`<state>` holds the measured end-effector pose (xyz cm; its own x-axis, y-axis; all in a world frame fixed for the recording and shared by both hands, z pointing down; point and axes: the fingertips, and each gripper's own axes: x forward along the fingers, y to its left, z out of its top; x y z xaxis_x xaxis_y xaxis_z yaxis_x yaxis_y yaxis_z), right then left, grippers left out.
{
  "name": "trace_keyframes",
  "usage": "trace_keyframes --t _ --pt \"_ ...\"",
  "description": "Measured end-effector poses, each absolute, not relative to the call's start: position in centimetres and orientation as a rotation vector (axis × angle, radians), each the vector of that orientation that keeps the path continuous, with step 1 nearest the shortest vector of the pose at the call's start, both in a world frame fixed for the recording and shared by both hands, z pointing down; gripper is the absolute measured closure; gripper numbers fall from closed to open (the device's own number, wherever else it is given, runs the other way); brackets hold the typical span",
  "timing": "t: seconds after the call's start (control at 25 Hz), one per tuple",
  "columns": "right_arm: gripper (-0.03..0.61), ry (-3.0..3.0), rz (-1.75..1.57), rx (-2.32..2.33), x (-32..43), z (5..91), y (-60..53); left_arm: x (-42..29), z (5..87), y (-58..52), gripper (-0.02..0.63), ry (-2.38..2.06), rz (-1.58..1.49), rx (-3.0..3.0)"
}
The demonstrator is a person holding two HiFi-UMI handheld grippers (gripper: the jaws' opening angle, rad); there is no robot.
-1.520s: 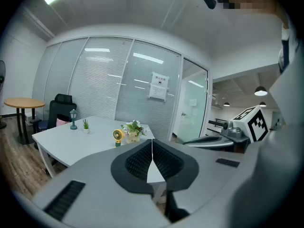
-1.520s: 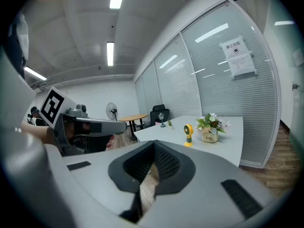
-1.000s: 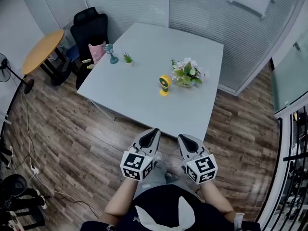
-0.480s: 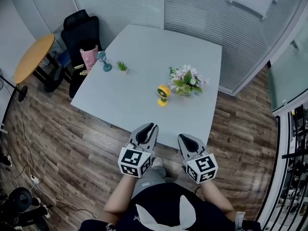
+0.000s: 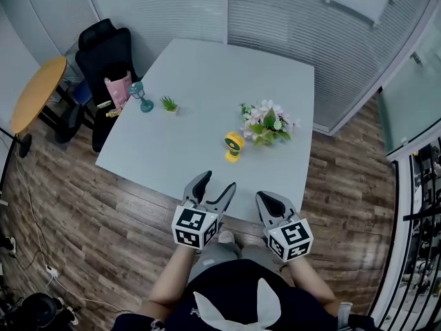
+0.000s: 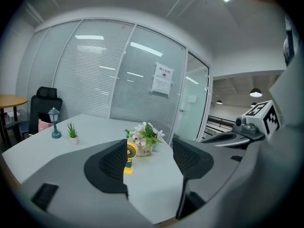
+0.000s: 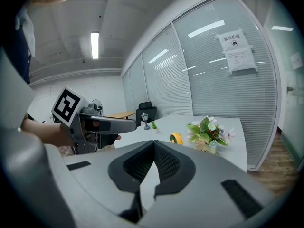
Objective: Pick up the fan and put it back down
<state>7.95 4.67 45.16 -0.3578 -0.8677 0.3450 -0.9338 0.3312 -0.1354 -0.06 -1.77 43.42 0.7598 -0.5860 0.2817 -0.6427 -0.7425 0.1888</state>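
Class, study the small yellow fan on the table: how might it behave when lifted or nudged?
The fan looks small and plastic, so it is probably light and rigid. Its round head tops a slimmer stand, so a sideways nudge might tip it, perhaps toward the flowers close beside it.
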Motion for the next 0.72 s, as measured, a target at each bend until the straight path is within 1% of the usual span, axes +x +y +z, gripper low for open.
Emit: trace_keyframes --t 0.36,0.72 --pt "0.574 -2.356 0.48 1.663 7.9 45.8 2.9 -0.3 45.2 -4.0 0.324 -0.954 0.377 2.681" --pt "0.574 -2.333 0.493 1.666 9.5 46.8 0.3 0.4 47.8 -6.3 0.324 -0.964 0.46 2.665"
